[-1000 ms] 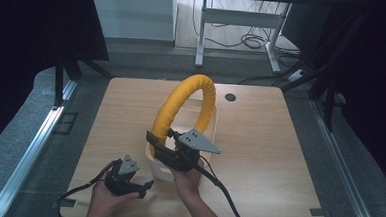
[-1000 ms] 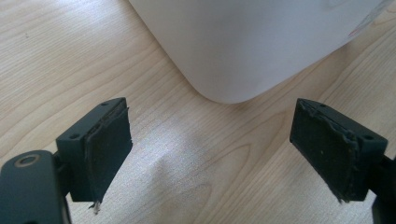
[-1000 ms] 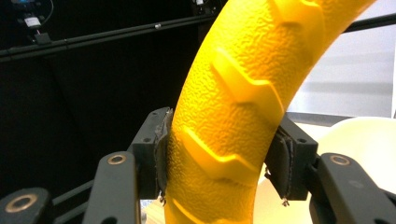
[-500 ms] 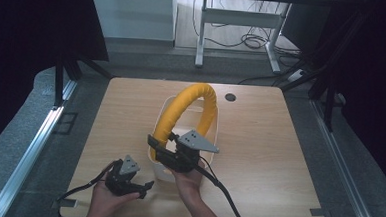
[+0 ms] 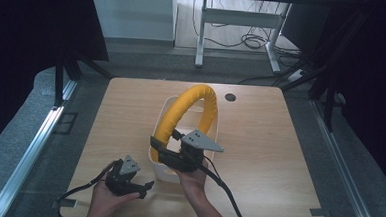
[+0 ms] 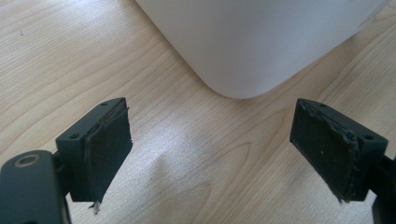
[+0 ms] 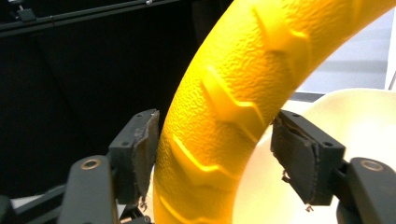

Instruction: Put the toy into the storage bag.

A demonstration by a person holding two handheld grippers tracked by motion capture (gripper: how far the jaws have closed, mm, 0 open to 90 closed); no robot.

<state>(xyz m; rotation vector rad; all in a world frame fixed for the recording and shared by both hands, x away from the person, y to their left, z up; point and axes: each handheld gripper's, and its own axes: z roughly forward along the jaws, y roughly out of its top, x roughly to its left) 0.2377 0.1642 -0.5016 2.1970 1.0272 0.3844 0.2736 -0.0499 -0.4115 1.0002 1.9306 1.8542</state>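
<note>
Since a second ago the yellow ring [image 5: 190, 113] has been swung toward the table's middle: its raised arch now leans over the far right part of the white tub [image 5: 160, 173], where before it stood more upright and to the left. The right gripper [image 5: 165, 148] has shifted slightly right with it, and the left gripper [image 5: 144, 187] has barely moved.

The table [image 5: 269, 152] carries the tub near its front centre, within easy reach of both hands. The ring is a thick, tyre-like hoop with raised chevron treads [image 7: 224, 107]. It stands on edge, its lower part down in the tub and its upper arc high above the rim, which looks like a ring being lowered in or drawn out; I cannot tell which.

The right gripper takes the ring low on its near left side, just above the tub's near rim. Its jaws are spread about as wide as the ring is thick. The left pad [image 7: 147, 149] lies against the rubber, while a thin gap shows at the right pad, so the hold looks loose or not quite closed.

The left gripper [image 6: 210, 154] hovers low over bare wood just off the tub's near left corner [image 6: 243, 70], likely ready to steady the tub. Its jaws are wide open and hold nothing.
</note>
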